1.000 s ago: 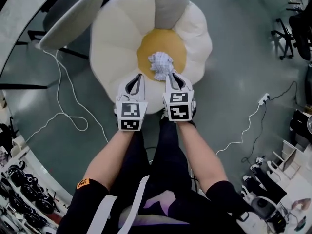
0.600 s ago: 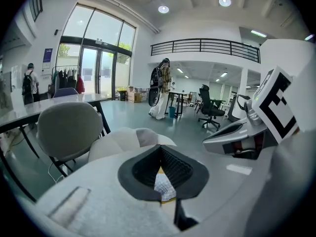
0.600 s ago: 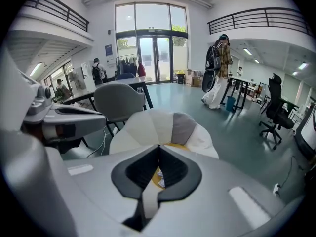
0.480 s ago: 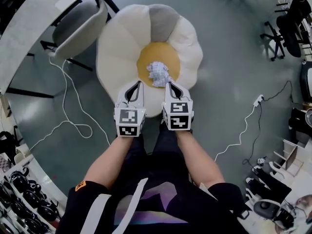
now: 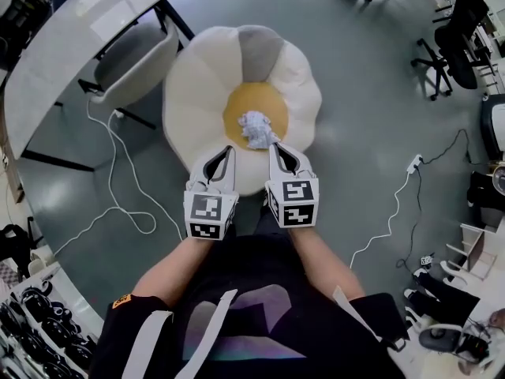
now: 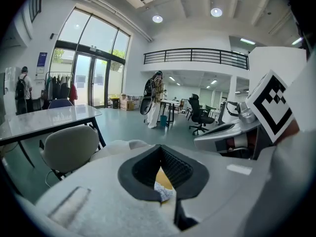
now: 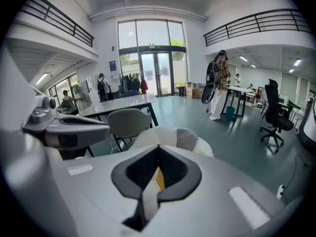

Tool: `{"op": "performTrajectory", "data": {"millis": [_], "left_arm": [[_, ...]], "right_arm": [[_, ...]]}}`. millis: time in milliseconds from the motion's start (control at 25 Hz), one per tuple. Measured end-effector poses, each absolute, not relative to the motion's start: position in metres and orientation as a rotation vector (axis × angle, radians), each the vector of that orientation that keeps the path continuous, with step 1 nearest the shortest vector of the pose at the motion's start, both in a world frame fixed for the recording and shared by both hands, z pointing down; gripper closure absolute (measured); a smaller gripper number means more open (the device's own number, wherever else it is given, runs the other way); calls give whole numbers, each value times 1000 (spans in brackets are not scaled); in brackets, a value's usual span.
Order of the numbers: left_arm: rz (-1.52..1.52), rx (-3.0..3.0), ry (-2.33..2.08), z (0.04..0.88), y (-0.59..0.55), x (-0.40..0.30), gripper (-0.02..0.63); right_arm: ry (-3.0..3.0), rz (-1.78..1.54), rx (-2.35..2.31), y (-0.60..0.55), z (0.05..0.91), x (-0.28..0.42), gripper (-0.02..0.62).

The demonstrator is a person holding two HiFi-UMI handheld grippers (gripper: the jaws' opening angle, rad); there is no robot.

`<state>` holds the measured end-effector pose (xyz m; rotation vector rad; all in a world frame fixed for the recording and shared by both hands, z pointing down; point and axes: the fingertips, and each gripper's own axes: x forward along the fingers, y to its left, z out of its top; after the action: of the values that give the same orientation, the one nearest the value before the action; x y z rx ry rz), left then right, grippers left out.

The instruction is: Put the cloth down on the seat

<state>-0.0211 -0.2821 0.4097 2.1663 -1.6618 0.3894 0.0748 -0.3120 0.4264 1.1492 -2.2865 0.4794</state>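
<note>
Since the earlier frames both tools have pulled up and back, and the seat sits smaller beneath them. Nearest, the left tool and right tool are pinched closed with nothing in them. Just beyond their tips the crumpled cloth lies on the yellow middle of the flower-shaped seat, so the placing looks done. The clean finish is likely to draw straight back, tips kept clear so the cloth isn't dragged off. The seat's near edge is under the tools. A white cable loops over the floor at left. Farther, a chair and worktop crowd the upper left; the right is open.
</note>
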Motion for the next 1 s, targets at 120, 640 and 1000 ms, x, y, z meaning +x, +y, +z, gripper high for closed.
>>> {"op": "performTrajectory", "data": {"millis": [120, 640, 1000], "left_arm": [[352, 2184, -1652, 390, -276, -21, 607], [248, 2294, -1630, 324, -244, -23, 607], [250, 2358, -1594, 319, -236, -14, 607]], "right_arm": [[-2301, 486, 1152, -298, 412, 76, 594], [-2419, 408, 1192, -251, 334, 69, 595], [-2422, 401, 1178, -230, 332, 69, 595]]}}
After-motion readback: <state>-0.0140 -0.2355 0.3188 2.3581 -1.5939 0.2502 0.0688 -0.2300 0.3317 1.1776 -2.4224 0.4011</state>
